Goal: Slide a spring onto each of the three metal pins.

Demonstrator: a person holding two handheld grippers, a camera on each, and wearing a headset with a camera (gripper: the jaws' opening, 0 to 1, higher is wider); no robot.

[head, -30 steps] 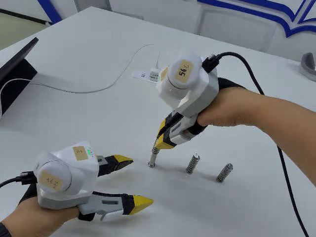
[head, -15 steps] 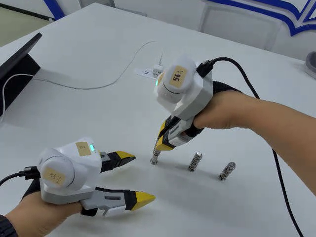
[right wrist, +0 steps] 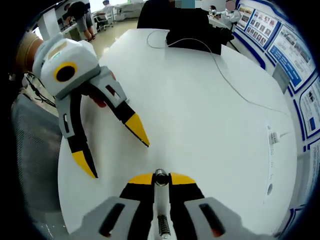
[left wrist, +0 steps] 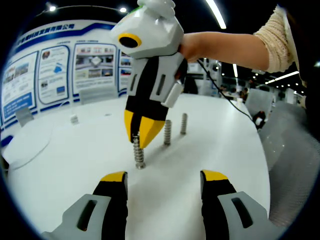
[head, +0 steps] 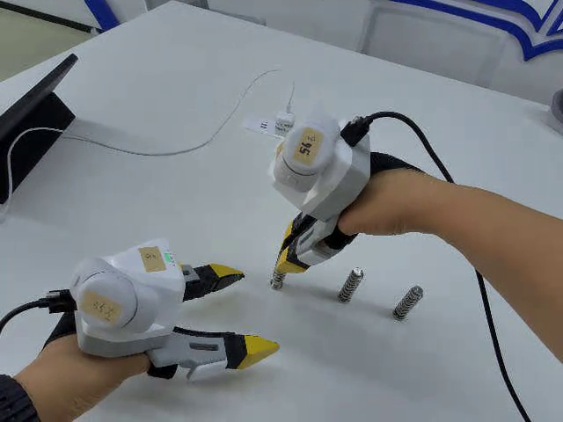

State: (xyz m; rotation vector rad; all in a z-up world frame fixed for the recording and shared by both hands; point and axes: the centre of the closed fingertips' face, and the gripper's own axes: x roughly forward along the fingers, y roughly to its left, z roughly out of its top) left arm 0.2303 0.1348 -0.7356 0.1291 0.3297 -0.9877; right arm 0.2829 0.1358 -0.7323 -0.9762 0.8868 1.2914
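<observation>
Since the last spring (head: 278,280), upright on its pin (right wrist: 160,176) on the bench's (head: 176,132) near half, needed guiding downward, the right gripper (head: 283,261) pinched its top while the left gripper (head: 255,312) hovered beside it, jaws spread, with two sprung pins (head: 351,285) alongside.

"What lies on the white table (head: 158,97)?"

"A black screen (head: 31,114) at the left edge, tilted. A thin white cable (head: 202,132) curves from beside it across the tabletop to a small white plug (head: 283,120), with a printed label (head: 258,126) just beside that."

"And behind?"

"Posters (left wrist: 55,65) with blue borders on the wall, long ceiling lights (left wrist: 217,12) overhead."
</observation>
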